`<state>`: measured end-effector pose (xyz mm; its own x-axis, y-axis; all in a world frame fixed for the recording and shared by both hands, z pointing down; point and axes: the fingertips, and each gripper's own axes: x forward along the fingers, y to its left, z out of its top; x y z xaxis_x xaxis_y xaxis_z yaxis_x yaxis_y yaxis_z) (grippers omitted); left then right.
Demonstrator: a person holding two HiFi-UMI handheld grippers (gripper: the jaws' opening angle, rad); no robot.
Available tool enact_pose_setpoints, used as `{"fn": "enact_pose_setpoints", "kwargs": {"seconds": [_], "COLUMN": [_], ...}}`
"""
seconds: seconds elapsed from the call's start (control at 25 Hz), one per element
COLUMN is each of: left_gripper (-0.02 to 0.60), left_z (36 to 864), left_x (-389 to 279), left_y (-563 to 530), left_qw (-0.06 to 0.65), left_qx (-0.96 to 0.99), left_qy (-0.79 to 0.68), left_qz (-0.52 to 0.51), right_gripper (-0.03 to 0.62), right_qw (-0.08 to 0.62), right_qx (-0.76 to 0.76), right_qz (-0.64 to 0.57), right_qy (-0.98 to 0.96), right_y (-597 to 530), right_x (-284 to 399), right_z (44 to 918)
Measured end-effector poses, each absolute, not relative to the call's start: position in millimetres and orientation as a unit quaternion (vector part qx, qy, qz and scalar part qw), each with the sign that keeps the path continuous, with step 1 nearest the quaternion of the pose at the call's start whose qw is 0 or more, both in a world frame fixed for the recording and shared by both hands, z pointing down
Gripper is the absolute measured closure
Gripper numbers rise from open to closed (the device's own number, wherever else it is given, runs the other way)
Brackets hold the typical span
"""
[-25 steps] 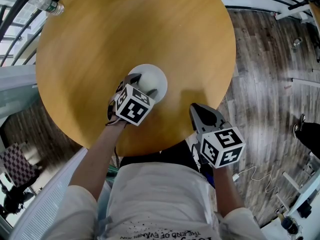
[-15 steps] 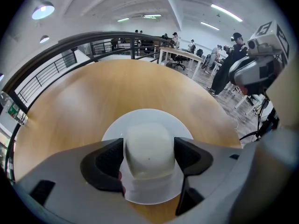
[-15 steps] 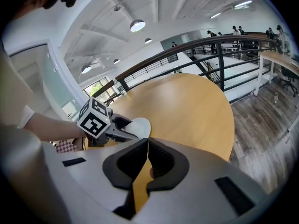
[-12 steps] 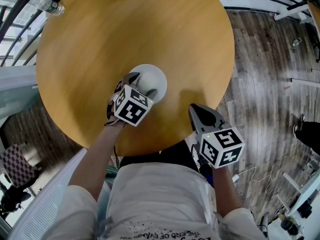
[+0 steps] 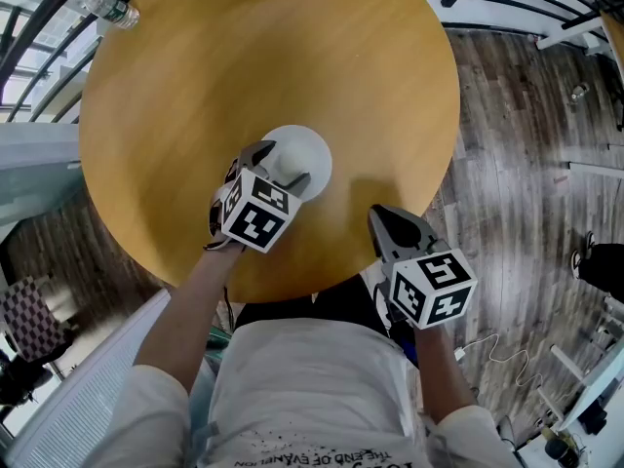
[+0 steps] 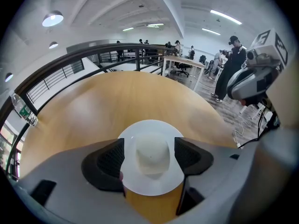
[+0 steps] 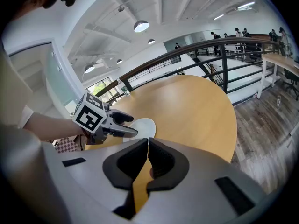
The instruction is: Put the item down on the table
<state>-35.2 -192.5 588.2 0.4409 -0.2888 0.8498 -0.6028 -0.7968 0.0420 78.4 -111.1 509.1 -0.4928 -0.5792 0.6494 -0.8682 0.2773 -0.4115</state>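
A white round item (image 5: 304, 152), a flat disc with a raised dome in the middle (image 6: 150, 154), lies on the round wooden table (image 5: 244, 57) near its front. My left gripper (image 5: 279, 164) is open, one jaw on each side of the dome and over the disc's rim, with a small gap to the dome (image 6: 149, 143). In the right gripper view the same item (image 7: 145, 125) shows beside the left gripper (image 7: 131, 125). My right gripper (image 5: 382, 213) hovers at the table's front right edge, shut with nothing between its jaws (image 7: 147, 146).
A clear plastic bottle (image 5: 109, 8) lies at the table's far left edge (image 6: 23, 108). A dark railing (image 6: 93, 55) runs behind the table. Wooden floor (image 5: 526, 164) with a white cable (image 5: 492, 344) lies to the right. People stand in the distance (image 6: 231, 64).
The left gripper has drawn back slightly toward me; the white item stays on the table. The right gripper has not moved.
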Motion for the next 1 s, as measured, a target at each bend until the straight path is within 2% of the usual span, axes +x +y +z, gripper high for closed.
{"fn": "enact_pose_setpoints", "kwargs": {"seconds": [0.48,0.68,0.88,1.0], "left_gripper": [0.246,0.273,0.353,0.435], "left_z": [570.8,541.3,518.2,504.9], "left_x": [-62.7,-60.7,-61.6,-69.6], "left_y": [-159.2,-143.3,-126.5,-117.5], "left_qw": [0.207,0.208,0.205,0.216], "left_qx": [0.825,0.84,0.843,0.841], "left_qy": [-0.293,-0.298,-0.312,-0.333], "left_qz": [0.437,0.403,0.388,0.369], "right_gripper": [0.568,0.569,0.569,0.569], "right_qw": [0.192,0.19,0.184,0.181], "right_qx": [0.459,0.455,0.456,0.455], "right_qz": [0.363,0.349,0.335,0.323], "right_qy": [-0.788,-0.797,-0.804,-0.81], "right_y": [-93.8,-87.0,-82.4,-81.0], "right_x": [68.2,61.7,64.9,62.3], "right_z": [495.7,481.1,469.5,460.2]}}
